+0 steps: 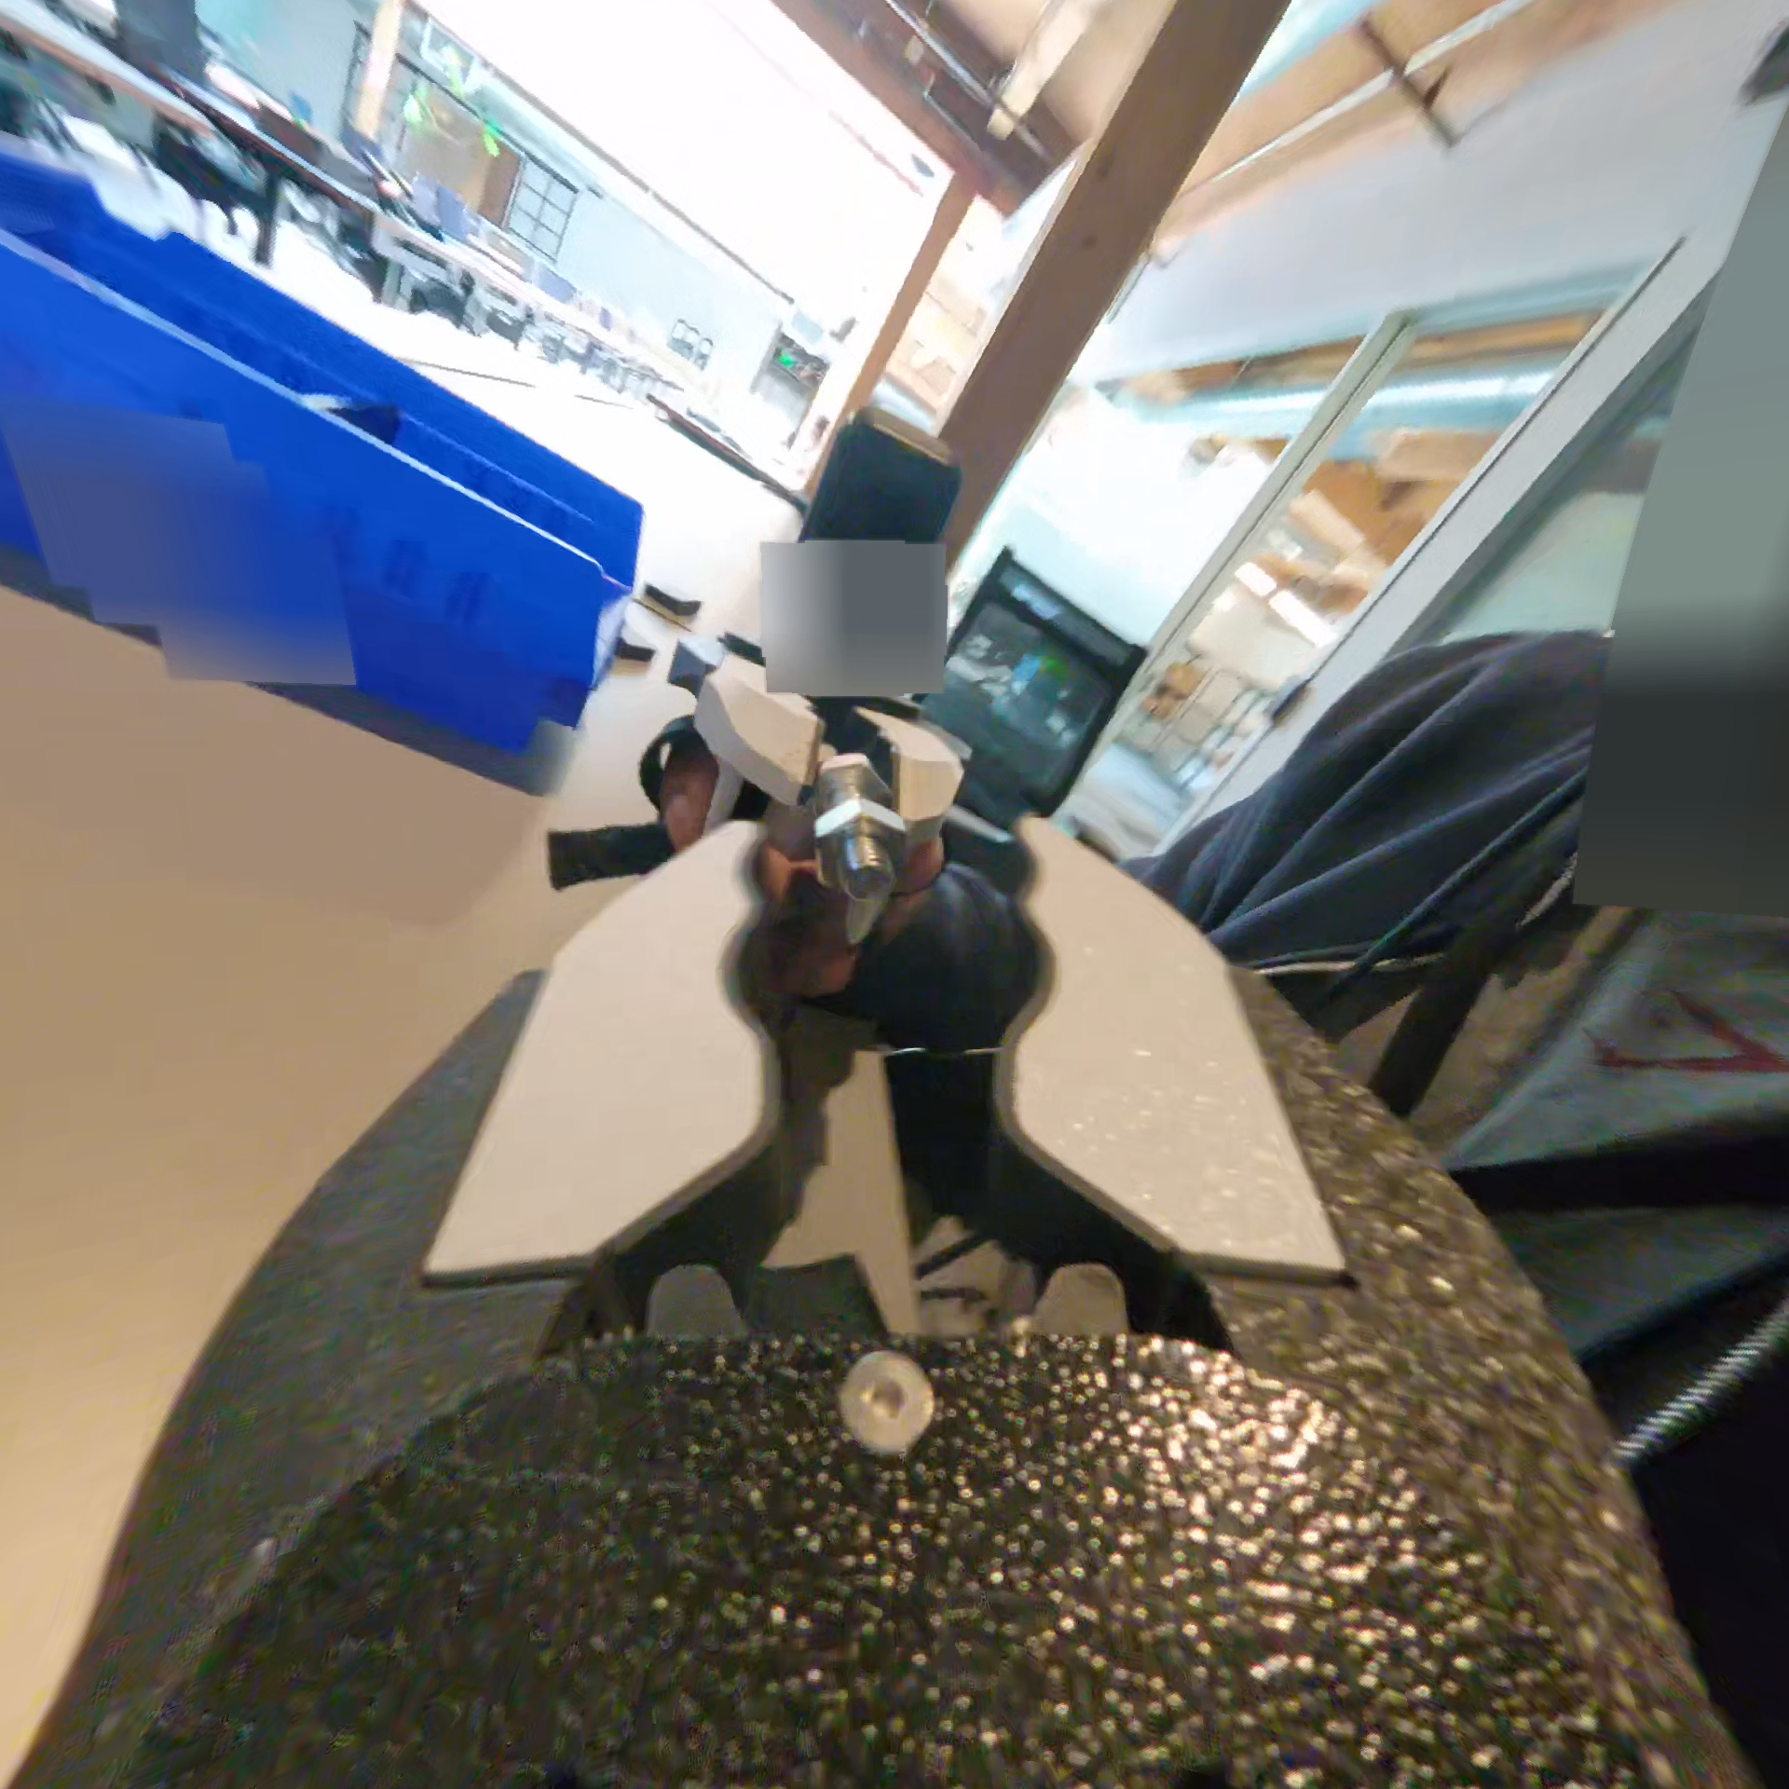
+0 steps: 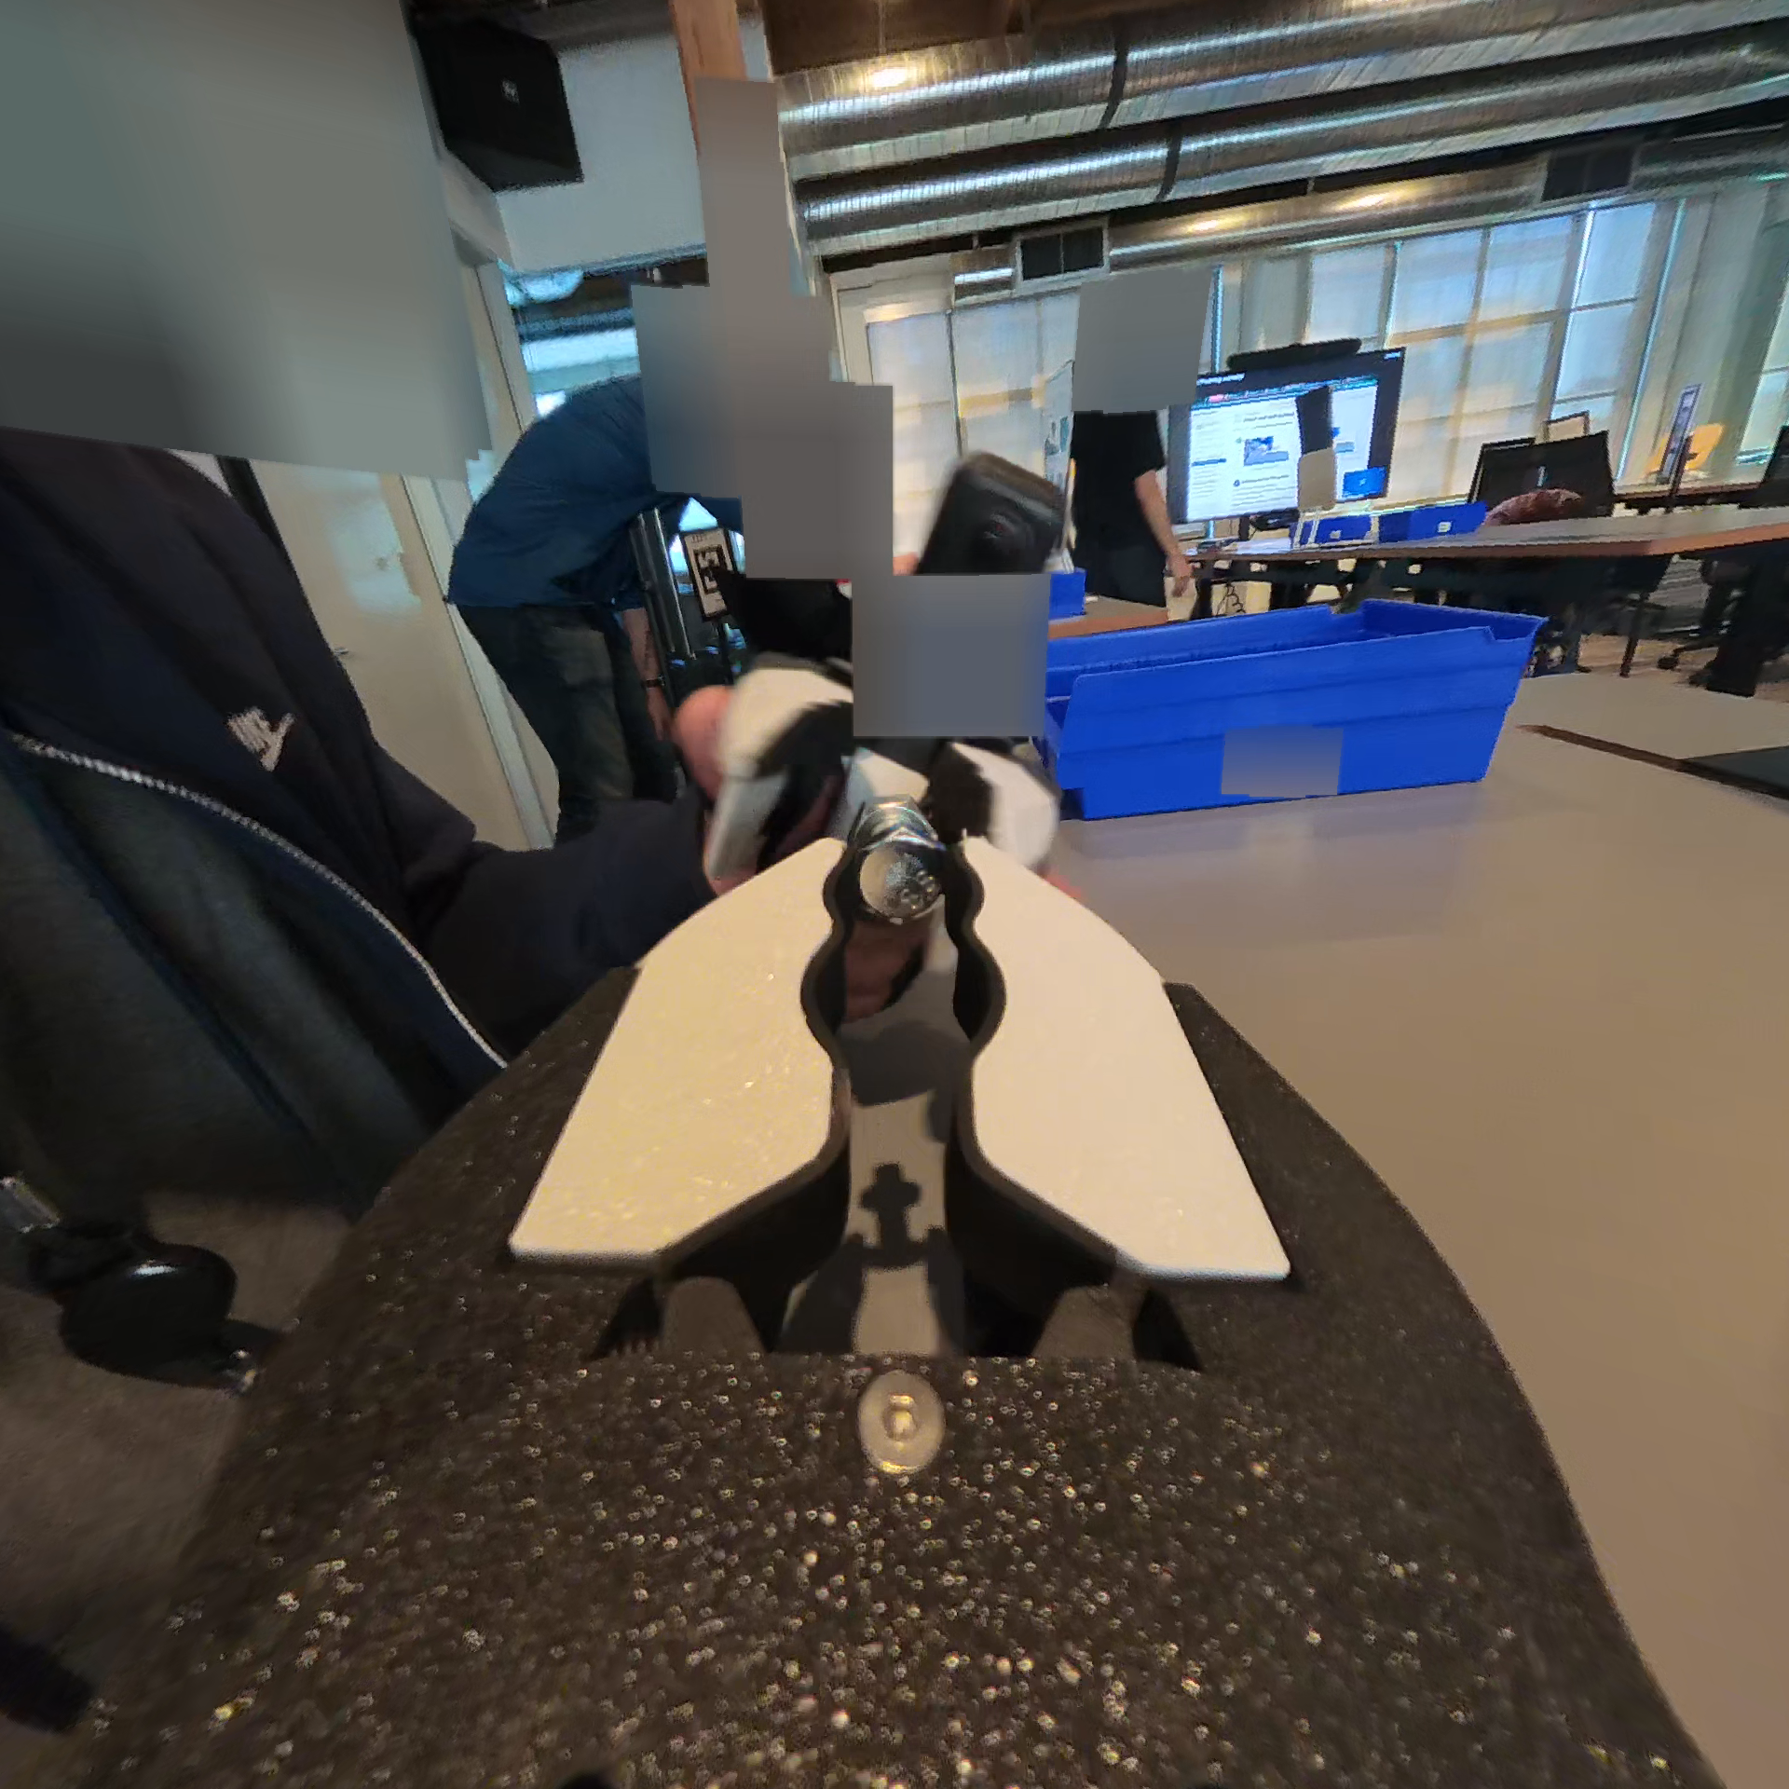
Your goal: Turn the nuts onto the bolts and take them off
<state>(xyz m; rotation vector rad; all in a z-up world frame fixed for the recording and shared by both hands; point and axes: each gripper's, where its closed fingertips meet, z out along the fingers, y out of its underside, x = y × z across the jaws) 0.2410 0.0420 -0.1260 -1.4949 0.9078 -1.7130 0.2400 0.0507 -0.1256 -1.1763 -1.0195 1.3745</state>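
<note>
My right gripper (image 2: 895,871) is shut on the hex head of a silver bolt (image 2: 895,886) and holds it in the air above the table. A silver nut (image 2: 883,823) sits on the bolt's thread just past the head. In the left wrist view the same bolt (image 1: 862,871) points its threaded end at me, with the nut (image 1: 857,821) on it and the right gripper (image 1: 847,774) behind it. My left gripper (image 1: 881,847) is open, its fingertips (image 1: 716,871) on either side of the thread end, not touching it. It looks blurred in the right wrist view (image 2: 881,808).
A blue plastic bin (image 1: 387,503) stands on the beige table (image 1: 242,920), left of the grippers; it also shows in the right wrist view (image 2: 1278,697). A person's dark jacket (image 2: 194,774) is close by. Other people and a monitor (image 2: 1278,436) are in the background. My two grippers' fingertips are within a few centimetres of each other.
</note>
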